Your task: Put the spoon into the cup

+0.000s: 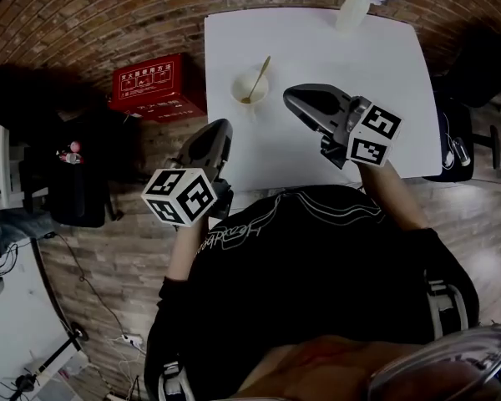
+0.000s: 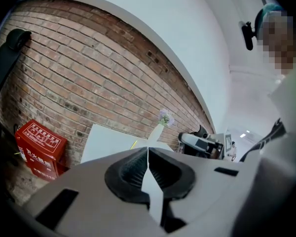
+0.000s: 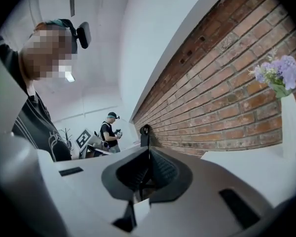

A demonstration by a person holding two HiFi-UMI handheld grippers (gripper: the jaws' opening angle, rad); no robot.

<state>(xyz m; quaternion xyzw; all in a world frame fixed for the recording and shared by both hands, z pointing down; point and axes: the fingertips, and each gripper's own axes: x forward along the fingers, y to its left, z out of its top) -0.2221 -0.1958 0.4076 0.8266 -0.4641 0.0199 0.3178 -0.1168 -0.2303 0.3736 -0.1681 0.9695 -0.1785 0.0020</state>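
A white cup [image 1: 250, 87] stands on the white table [image 1: 376, 115], with a gold spoon [image 1: 258, 78] leaning inside it, handle up and to the right. My left gripper [image 1: 220, 129] hovers at the table's near left edge, below the cup, shut and empty. My right gripper [image 1: 295, 99] hangs just right of the cup, its jaws also closed on nothing. In the left gripper view the jaws [image 2: 148, 153] meet with no gap and the spoon's handle [image 2: 133, 143] peeks above them. In the right gripper view the jaws [image 3: 148, 152] are pressed together; the cup is hidden.
A white vase with purple flowers [image 1: 356, 5] stands at the table's far edge, vase [image 3: 287, 117] also in the right gripper view. A red box [image 1: 154, 86] lies on the brick floor left of the table. A dark chair [image 1: 476, 65] stands at right. Another person [image 3: 109, 132] stands far off.
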